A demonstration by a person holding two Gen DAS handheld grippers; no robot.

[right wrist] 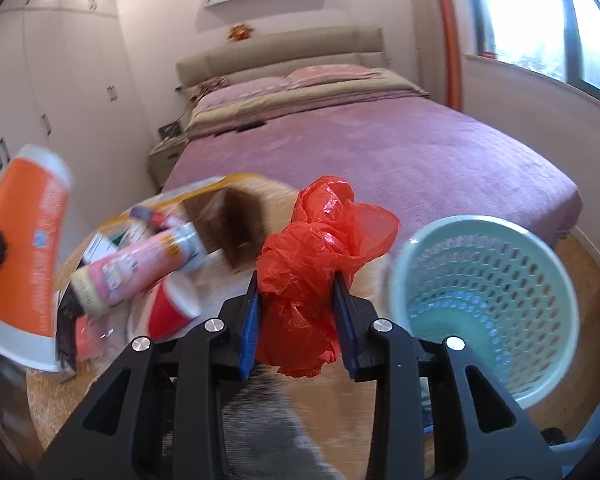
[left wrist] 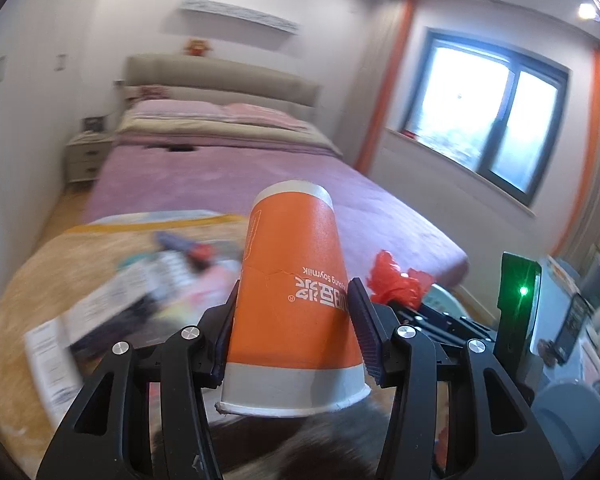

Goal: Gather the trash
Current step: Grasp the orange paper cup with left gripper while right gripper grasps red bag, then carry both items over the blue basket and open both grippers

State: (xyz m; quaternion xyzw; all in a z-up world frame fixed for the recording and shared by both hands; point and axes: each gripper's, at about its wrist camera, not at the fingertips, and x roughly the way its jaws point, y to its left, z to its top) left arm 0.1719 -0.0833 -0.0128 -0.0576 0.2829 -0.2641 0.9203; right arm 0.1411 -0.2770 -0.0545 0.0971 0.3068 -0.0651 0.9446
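Observation:
An orange paper cup (left wrist: 292, 300) with a white rim is clamped upside down between the pads of my left gripper (left wrist: 294, 320), lifted above the round table. The same orange cup (right wrist: 24, 256) shows at the left edge of the right wrist view. My right gripper (right wrist: 296, 308) is shut on a crumpled red plastic bag (right wrist: 312, 264), which also appears as a red plastic bag (left wrist: 396, 280) to the right in the left wrist view. A pale green perforated trash basket (right wrist: 484, 308) stands open just right of the right gripper.
The round table (right wrist: 60, 392) carries a pink bottle (right wrist: 136, 268), a red cup (right wrist: 172, 308), a brown box (right wrist: 236, 228), papers (left wrist: 112, 312) and other clutter. A bed with a purple cover (right wrist: 380, 148) lies behind. A window (left wrist: 484, 112) is at the right.

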